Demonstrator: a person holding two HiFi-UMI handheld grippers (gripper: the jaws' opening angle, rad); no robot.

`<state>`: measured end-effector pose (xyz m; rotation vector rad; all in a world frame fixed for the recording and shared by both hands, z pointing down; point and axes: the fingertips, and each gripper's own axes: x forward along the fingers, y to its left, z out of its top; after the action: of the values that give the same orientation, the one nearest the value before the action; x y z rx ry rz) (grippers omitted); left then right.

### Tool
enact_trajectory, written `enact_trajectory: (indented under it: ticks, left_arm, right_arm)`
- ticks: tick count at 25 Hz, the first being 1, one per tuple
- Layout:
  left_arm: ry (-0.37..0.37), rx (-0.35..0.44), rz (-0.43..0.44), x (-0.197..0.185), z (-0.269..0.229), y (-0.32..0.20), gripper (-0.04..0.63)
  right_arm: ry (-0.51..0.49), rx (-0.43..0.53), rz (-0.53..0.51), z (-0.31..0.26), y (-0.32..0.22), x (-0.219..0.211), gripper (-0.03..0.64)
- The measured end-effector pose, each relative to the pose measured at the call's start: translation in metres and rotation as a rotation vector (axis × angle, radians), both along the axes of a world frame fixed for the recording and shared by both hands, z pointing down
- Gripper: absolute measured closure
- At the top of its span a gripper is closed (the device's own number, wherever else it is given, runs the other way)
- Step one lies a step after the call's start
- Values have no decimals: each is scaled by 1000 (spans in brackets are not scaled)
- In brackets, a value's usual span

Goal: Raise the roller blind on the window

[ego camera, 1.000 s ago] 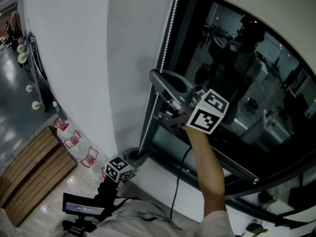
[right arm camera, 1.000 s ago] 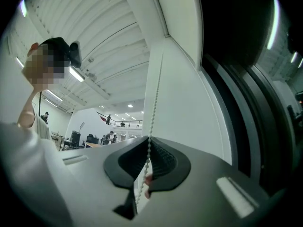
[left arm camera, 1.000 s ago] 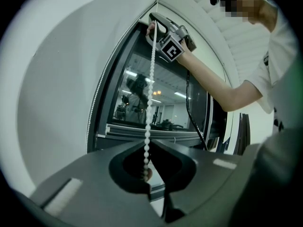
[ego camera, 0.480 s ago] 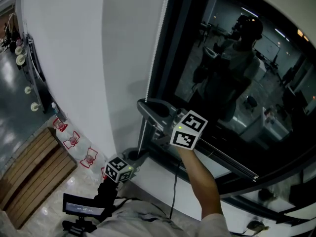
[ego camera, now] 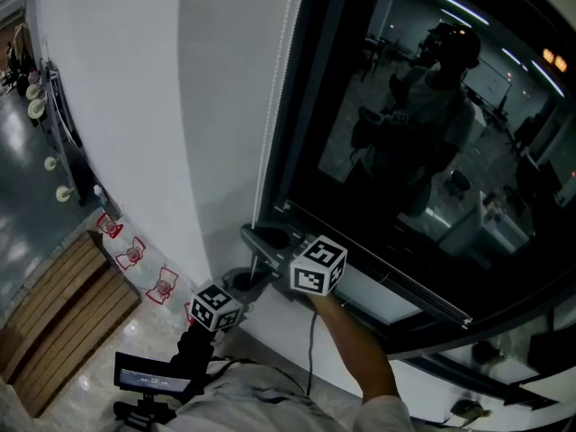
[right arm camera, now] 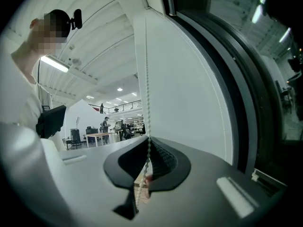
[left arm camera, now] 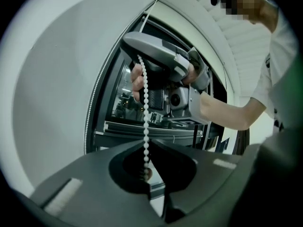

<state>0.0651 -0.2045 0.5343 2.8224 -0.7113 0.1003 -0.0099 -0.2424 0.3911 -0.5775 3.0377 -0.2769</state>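
A white bead chain (ego camera: 286, 79) hangs down the left edge of the dark window (ego camera: 423, 151). My right gripper (ego camera: 255, 239) is low on the chain by the window's bottom corner, jaws shut on the bead chain (right arm camera: 146, 79), which rises straight up from them. Just below and to its left, my left gripper (ego camera: 241, 284) is shut on the same bead chain (left arm camera: 144, 108). In the left gripper view the chain runs taut from the right gripper (left arm camera: 151, 56) down into the left jaws. The blind's fabric does not show clearly in any view.
A white wall (ego camera: 135, 106) stands left of the window frame. A pale rail (ego camera: 378, 273) crosses the window's lower part. Below left are a wooden bench (ego camera: 54, 304) and a small screen (ego camera: 148, 376). The glass mirrors the person (ego camera: 423, 124).
My right gripper has come down the window's left edge from mid-height to the bottom corner, still shut on the chain. The left gripper has stayed where it was.
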Motion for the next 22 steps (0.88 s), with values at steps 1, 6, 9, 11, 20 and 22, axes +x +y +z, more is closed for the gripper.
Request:
enact_trajectory:
  ticks: [1,6,9,11,20,22]
  left_arm:
    - [2,1,-1,0,-1,0,597]
    - [-105,-34,55,8,19,5,597]
    - [-93,-70,88,16,33,30,597]
    - [-36,-55,93,17,21,29,597]
    - [13,-1,136,19,-1,25,597]
    - [17,3,147,20,-2,26,597]
  right_arm:
    - [-1,-8,2,3,0,0,614]
    - [395,-3,1,118,7,-6,617]
    - [250,-143,5,136,20,3,617]
    - [169,-136,-11,110,18,5,617]
    - [94,-90,-139,60,32,6,402]
    - [84,-67,-140,49,31,7,378]
